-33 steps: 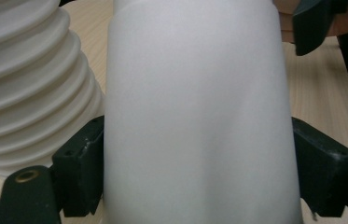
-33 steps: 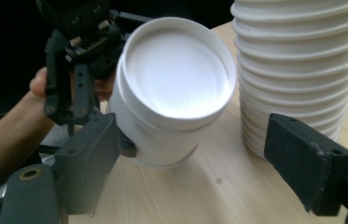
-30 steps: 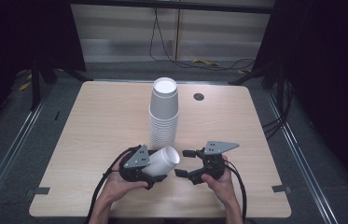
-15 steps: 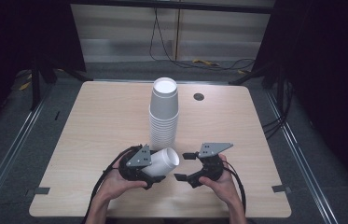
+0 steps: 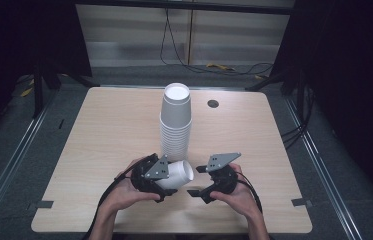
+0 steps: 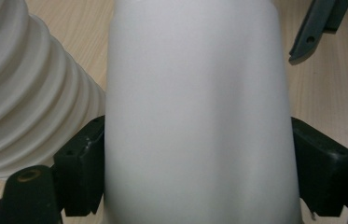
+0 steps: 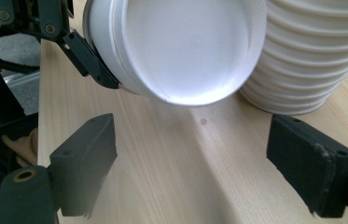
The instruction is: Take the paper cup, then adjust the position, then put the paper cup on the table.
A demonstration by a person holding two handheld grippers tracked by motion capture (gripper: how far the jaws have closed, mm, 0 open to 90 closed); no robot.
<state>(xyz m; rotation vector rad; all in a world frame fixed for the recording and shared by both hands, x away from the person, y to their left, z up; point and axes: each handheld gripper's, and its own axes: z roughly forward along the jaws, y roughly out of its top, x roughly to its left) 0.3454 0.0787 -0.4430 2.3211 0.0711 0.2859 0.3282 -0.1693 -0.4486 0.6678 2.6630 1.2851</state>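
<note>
A white paper cup [image 5: 178, 173] lies on its side in my left gripper [image 5: 171, 181], mouth towards the right. Its wall [image 6: 199, 112] sits tight between both black jaws in the left gripper view. A tall stack of white cups [image 5: 176, 120] stands upside down just behind it at the table's middle. My right gripper [image 5: 194, 181] is held close to the right, open, with its jaws wide apart. In the right gripper view the held cup's open mouth [image 7: 185, 46] faces the camera, with the stack [image 7: 311, 60] beside it.
The light wooden table [image 5: 99, 145] has a round cable hole [image 5: 213, 103] at the back right. Dark floor and metal rails run along both sides. Cables lie on the floor behind the table.
Both hands have drifted slightly nearer the front edge with the cup still held. The stack has not moved.
</note>
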